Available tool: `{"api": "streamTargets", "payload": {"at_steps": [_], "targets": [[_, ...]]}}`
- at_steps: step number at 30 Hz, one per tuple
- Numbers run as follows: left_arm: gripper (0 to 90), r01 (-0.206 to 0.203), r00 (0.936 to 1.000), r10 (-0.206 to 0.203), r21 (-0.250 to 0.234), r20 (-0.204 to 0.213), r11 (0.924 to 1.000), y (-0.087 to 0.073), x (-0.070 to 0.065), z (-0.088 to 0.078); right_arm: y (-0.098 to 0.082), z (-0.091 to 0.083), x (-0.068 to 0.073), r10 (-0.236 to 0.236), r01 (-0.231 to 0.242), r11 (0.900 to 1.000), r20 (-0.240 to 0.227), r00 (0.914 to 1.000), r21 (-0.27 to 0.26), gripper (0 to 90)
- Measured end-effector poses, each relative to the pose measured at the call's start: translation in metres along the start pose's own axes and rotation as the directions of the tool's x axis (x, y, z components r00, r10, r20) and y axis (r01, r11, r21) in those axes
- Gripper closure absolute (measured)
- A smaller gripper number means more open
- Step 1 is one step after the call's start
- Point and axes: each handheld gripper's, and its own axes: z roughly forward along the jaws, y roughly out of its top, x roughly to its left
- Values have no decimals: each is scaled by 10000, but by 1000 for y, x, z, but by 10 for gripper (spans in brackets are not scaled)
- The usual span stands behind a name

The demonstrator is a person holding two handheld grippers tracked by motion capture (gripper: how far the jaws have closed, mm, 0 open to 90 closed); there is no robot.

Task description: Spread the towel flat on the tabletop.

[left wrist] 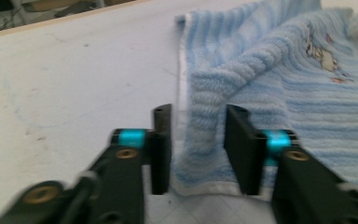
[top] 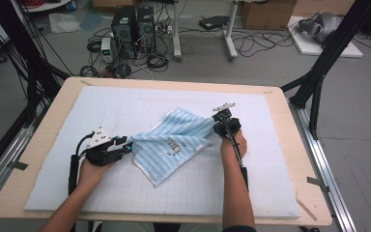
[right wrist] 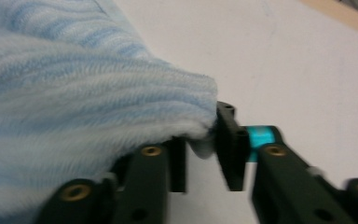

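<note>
**Two grippers loosen on a striped towel at mid-desk**

Two things frame the scene: a pale wooden desk (top: 43,145) and the white gridded mat (top: 125,108) that covers most of its top. On that mat, about the middle, lies the work's one object, a light-blue striped towel (top: 174,140) with a small embroidered patch, rumpled and partly doubled over itself, one corner pointing toward the person.

At the towel's left edge sits the left gripper (top: 125,147), held low and pointing across the desk. Its own view shows the jaws spread, with the towel's hemmed edge (left wrist: 198,140) lying between them on the mat; the pads stand clear of the cloth on both sides, so nothing is pinched there.

At the towel's far right corner sits the right gripper (top: 221,121). In its view the jaws (right wrist: 205,158) are parted by a narrow gap, and a fold of the towel (right wrist: 98,107) bulges over the left jaw, with a white tuft of hem hanging into the gap. The cloth appears to rest there rather than be squeezed, though the fold hides part of the contact.

Judging by this, the step in hand is a release after laying the towel down, midway through a fold or a spread. The next move likely calls for drawing both grippers back without dragging the cloth, then taking a fresh corner or edge squarely, since the terry is thick, soft and quick to bunch.
</note>
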Motion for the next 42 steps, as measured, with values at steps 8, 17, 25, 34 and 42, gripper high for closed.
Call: {"api": "streamTargets", "payload": {"at_steps": [8,17,25,34,42], "targets": [[485,285,9994,-293,-458,-188,9985,2,6,-11,-9,-22,-4,378,-411,9957,-401,9985,-826,412],[485,338,9991,-352,-598,-216,9976,2,10,-15,-38,-51,-14,313,-482,9869,-1106,9934,-1539,430],[498,165,9996,-151,-633,232,9979,3,4,-15,-49,-45,22,-1589,1033,9781,-3279,9312,-1807,521],[502,408,9992,-408,-647,13,9971,1,10,-18,-59,-37,33,-2596,2233,9654,-4217,8688,-1344,841],[534,513,9977,-479,-727,473,9960,2,10,-20,-87,-70,25,-2559,1753,9636,-5058,8238,-2021,834]]}}
